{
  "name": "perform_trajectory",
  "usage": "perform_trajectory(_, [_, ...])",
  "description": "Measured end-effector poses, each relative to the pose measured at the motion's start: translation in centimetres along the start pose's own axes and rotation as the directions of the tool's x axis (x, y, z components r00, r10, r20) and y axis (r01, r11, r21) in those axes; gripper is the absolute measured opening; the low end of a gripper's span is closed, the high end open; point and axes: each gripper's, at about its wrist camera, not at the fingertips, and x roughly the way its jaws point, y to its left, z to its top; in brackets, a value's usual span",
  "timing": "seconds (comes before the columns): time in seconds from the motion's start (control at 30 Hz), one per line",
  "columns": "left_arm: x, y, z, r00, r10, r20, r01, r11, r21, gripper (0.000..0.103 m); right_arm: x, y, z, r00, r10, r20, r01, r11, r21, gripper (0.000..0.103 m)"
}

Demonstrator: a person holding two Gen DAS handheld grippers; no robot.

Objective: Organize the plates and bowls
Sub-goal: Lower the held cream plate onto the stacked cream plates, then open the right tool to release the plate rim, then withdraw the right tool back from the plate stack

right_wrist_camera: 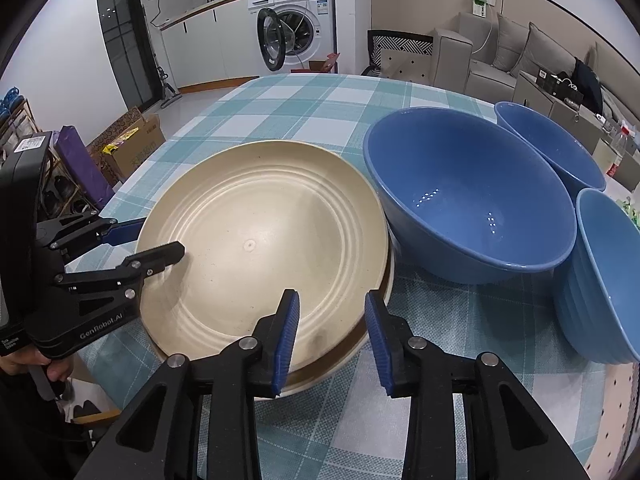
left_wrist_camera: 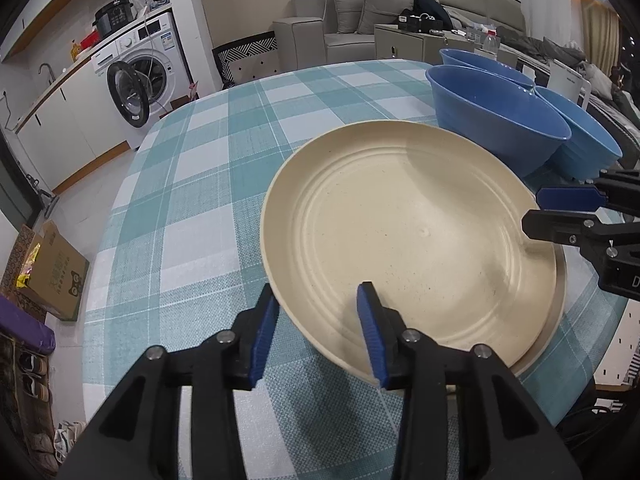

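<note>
So my left gripper (left_wrist_camera: 318,320) is spread wide across the near rim of the top cream plate (left_wrist_camera: 408,232), one pad outside the edge and one over the inside, nothing pinched yet. My right gripper (right_wrist_camera: 332,336) is the same deal on its side: jaws apart, straddling the rim. That plate sits on a second plate (right_wrist_camera: 376,320) whose edge peeks out underneath, slightly off-centre, both on the checked tablecloth (left_wrist_camera: 192,184).

To do this bit well, I'd say nudge the top plate until the rims line up, pushing low and flat so it slides instead of tipping. Only squeeze if it needs lifting.

Pose-wise, both grippers come in low, angled down at the rim from neighbouring sides, fingers roughly level with the table.

Just beyond sits the big blue bowl (right_wrist_camera: 472,200), near the plates, with two smaller blue bowls (right_wrist_camera: 600,272) past it, still unstacked. Washing machine (left_wrist_camera: 140,76) way back.
</note>
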Motion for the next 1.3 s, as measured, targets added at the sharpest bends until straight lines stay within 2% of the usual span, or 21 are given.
perform_trajectory(0.13, [0.0, 0.2, 0.0, 1.0, -0.005, -0.007, 0.005, 1.0, -0.007, 0.05, 0.0, 0.0, 0.0, 1.0, 0.004, -0.001, -0.004, 1.0, 0.003, 0.037])
perform_trajectory(0.23, [-0.2, 0.6, 0.2, 1.0, -0.001, -0.003, 0.001, 1.0, -0.027, 0.056, -0.2, -0.2, -0.1, 1.0, 0.012, 0.004, -0.012, 1.0, 0.011, 0.047])
perform_trajectory(0.3, [-0.6, 1.0, 0.4, 1.0, -0.004, 0.009, 0.005, 0.999, -0.046, 0.057, -0.5, -0.3, 0.0, 1.0, 0.018, 0.015, -0.019, 1.0, 0.015, 0.049])
perform_trajectory(0.4, [-1.2, 1.8, 0.6, 0.999, -0.019, 0.027, 0.021, 0.996, -0.092, 0.058, -1.1, -0.4, 0.0, 0.999, 0.025, 0.033, -0.026, 0.999, 0.02, 0.061])
perform_trajectory(0.47, [-1.7, 2.4, 0.7, 0.998, -0.039, 0.043, 0.044, 0.991, -0.125, 0.061, -1.6, -0.6, 0.1, 0.998, 0.032, 0.05, -0.034, 0.999, 0.026, 0.074])
perform_trajectory(0.5, [-1.9, 2.6, 0.7, 0.997, -0.053, 0.053, 0.06, 0.988, -0.14, 0.067, -1.9, -0.6, 0.2, 0.998, 0.035, 0.06, -0.037, 0.999, 0.029, 0.076])
perform_trajectory(0.53, [-2.3, 2.8, 0.8, 0.996, -0.063, 0.065, 0.072, 0.986, -0.152, 0.08, -2.2, -0.7, 0.2, 0.997, 0.035, 0.068, -0.037, 0.999, 0.031, 0.081])
perform_trajectory(0.6, [-3.1, 2.9, 0.9, 0.992, -0.067, 0.107, 0.084, 0.983, -0.164, 0.089, -2.7, -0.9, 0.4, 0.996, 0.025, 0.08, -0.028, 0.999, 0.035, 0.084])
perform_trajectory(0.8, [-5.1, 2.9, 1.4, 0.979, -0.088, 0.182, 0.119, 0.979, -0.166, 0.099, -4.1, -1.6, 0.5, 0.994, 0.0, 0.106, -0.005, 0.999, 0.05, 0.093])
perform_trajectory(1.07, [-6.0, 3.4, 1.9, 0.974, -0.073, 0.213, 0.116, 0.974, -0.196, 0.1, -6.9, -2.8, 0.6, 0.987, -0.007, 0.163, -0.003, 0.998, 0.062, 0.101])
perform_trajectory(1.3, [-6.8, 3.0, 2.6, 0.97, -0.058, 0.236, 0.105, 0.975, -0.195, 0.101, -9.6, -4.1, 0.8, 0.977, -0.006, 0.214, -0.008, 0.998, 0.065, 0.102])
